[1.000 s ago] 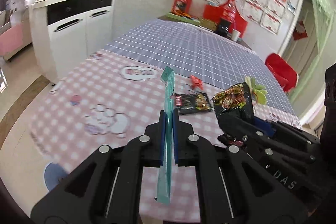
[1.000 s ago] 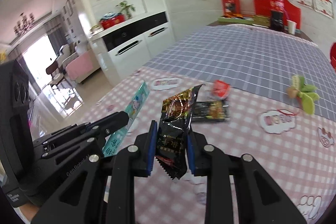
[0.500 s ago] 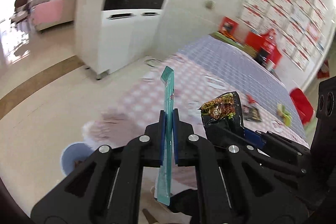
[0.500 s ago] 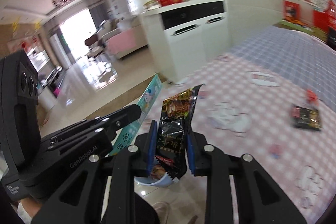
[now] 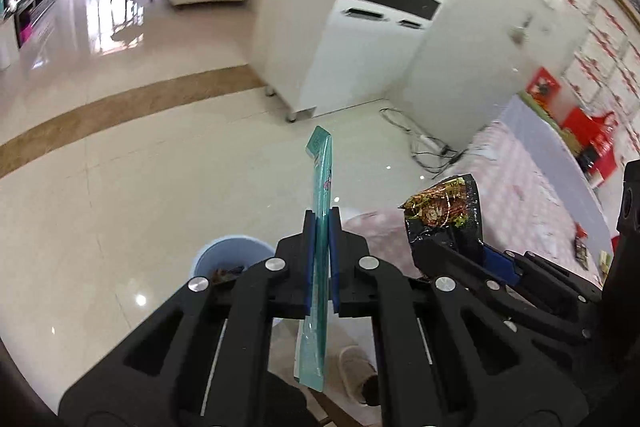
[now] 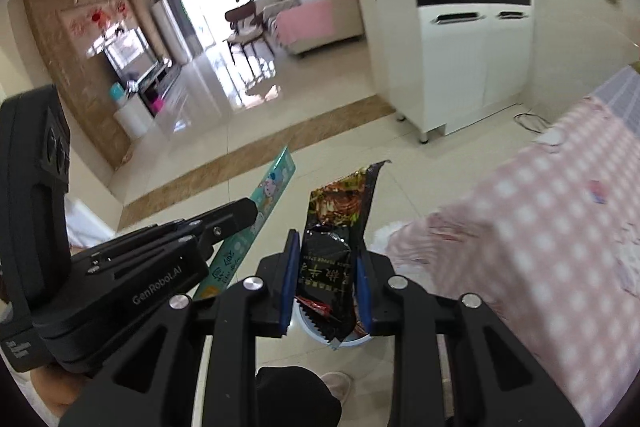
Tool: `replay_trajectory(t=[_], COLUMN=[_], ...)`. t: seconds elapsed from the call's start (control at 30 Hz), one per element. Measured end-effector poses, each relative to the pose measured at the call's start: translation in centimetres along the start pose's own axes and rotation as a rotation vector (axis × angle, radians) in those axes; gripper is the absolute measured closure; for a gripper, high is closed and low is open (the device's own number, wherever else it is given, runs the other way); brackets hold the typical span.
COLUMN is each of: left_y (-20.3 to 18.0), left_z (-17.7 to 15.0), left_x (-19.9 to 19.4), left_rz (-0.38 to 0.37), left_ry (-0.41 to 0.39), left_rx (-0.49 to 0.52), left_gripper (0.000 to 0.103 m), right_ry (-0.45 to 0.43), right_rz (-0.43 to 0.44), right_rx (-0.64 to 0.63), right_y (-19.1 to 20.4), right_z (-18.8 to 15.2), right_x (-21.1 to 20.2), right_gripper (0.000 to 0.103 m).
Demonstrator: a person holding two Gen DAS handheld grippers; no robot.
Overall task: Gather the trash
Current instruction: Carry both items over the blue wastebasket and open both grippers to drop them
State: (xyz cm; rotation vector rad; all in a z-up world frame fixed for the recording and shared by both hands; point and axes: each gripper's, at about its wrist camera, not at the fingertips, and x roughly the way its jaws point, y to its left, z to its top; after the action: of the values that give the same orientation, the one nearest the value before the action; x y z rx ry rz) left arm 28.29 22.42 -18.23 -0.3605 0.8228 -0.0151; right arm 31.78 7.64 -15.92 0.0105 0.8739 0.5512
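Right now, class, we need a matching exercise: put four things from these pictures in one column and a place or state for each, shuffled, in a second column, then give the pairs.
Things:
1. long teal plastic wrapper
2. black crinkled snack packet
3. pale blue round bin
4. pink checked tablecloth

Places:
A. on the floor
B. clamped in left gripper
C. draped over the table
D. clamped in right gripper

Pairs: 1-B, 2-D, 3-A, 4-C

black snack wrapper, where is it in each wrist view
Left wrist view: black snack wrapper right of centre, held by the right tongs.
Right wrist view: bottom centre, clamped between the near fingers.
Shared landmark: the white cabinet behind it.
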Motion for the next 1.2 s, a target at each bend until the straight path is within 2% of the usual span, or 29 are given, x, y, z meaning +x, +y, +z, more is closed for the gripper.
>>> replay_trajectory(t=[0.23,0.4,0.47,0.5,0.53,0.57,0.67,1.2], left_y=[2.3,3.3,3.5,3.8,4.1,4.3,4.5,5.8], left_z=[0.7,0.4,0.3,0.1,0.0,-0.1,-0.2,0.1], left_x=[3.1,5.6,6.7,7.0,7.3,7.4,7.7,6.3], left_rz=[0.024,0.022,0.061,0.086,0.103,0.127,0.139,0.148], left_ry=[0.041,0.099,0.125,0.133,0.139,0.13,0.14,0.11], left_rx=[-0.026,-0.04,-0.041,-0.046,-0.05,-0.05,-0.037,-0.098], left_gripper=[0.096,0.093,0.088,0.07,0.045,0.043,0.043,0.043], right_ry=[0.058,0.09,0.106,0.114,0.122,0.126,0.141,0.143], right_rz=[0.008,0.001,-0.004,-0.005,-0.008,-0.01,-0.016,-0.003], right_rx=[-0.006,0.015,0.02,0.022,0.025,0.028,0.03,0.009], right_y=[0.4,-0.6,-0.9,-1.1,-1.3,-1.4,-1.7,-0.5], right_z=[0.3,0.5,0.4,0.4,0.3,0.4,0.4,0.6], right_x=[4.4,7.1,8.0,8.5,8.9,9.3,10.1,11.0], right_gripper=[0.078,0.078,0.078,0.078,0.078,0.078,0.078,0.078])
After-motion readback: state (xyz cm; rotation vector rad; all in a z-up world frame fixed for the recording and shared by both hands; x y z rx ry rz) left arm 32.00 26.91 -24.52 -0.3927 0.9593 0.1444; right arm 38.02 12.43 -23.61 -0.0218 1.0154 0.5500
